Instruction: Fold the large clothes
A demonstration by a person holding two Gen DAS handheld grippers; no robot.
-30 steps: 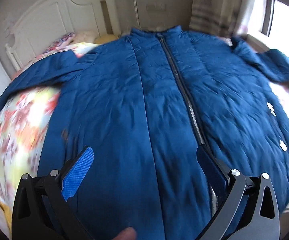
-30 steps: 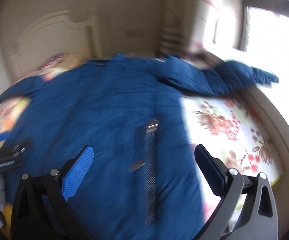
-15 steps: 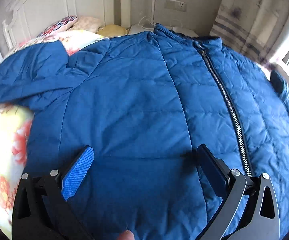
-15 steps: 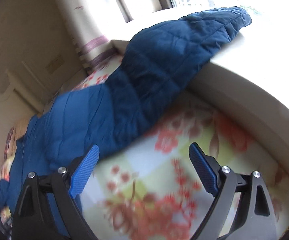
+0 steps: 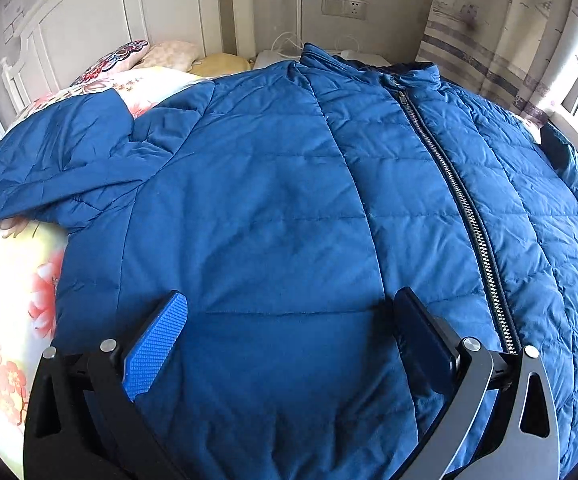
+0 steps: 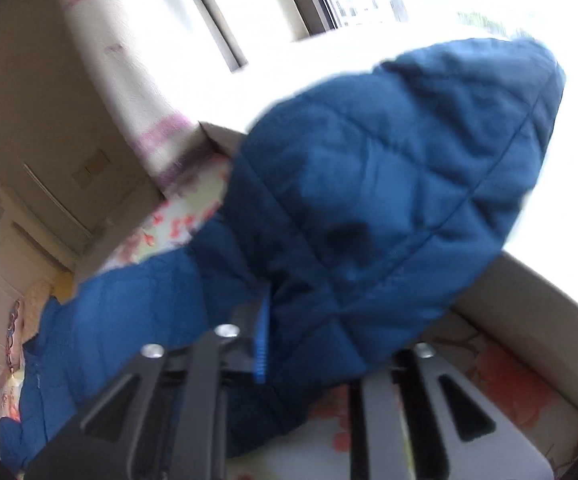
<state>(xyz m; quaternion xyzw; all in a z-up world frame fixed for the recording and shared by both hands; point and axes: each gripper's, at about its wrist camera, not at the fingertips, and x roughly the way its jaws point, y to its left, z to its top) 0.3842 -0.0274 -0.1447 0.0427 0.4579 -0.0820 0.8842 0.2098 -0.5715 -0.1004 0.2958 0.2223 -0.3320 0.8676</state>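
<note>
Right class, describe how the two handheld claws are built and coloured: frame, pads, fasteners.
The left claw has a black angular frame with triangular cut-outs, round silver screw heads at the joints, and flat blue fingers with a fine ribbed texture. The right claw shows the same dark frame, silver screw heads and a blue ribbed pad edge, though blurred. No cables or markings are visible.

Jacket (image 5: 273, 216) covers bed; headboard (image 5: 89, 28), pillows (image 5: 129, 54) block far end.

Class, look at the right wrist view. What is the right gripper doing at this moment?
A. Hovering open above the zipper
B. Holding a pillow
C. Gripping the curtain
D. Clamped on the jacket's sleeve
D: the right gripper has its jaws closed on the blue quilted sleeve, which fills the view by the window sill.
</note>
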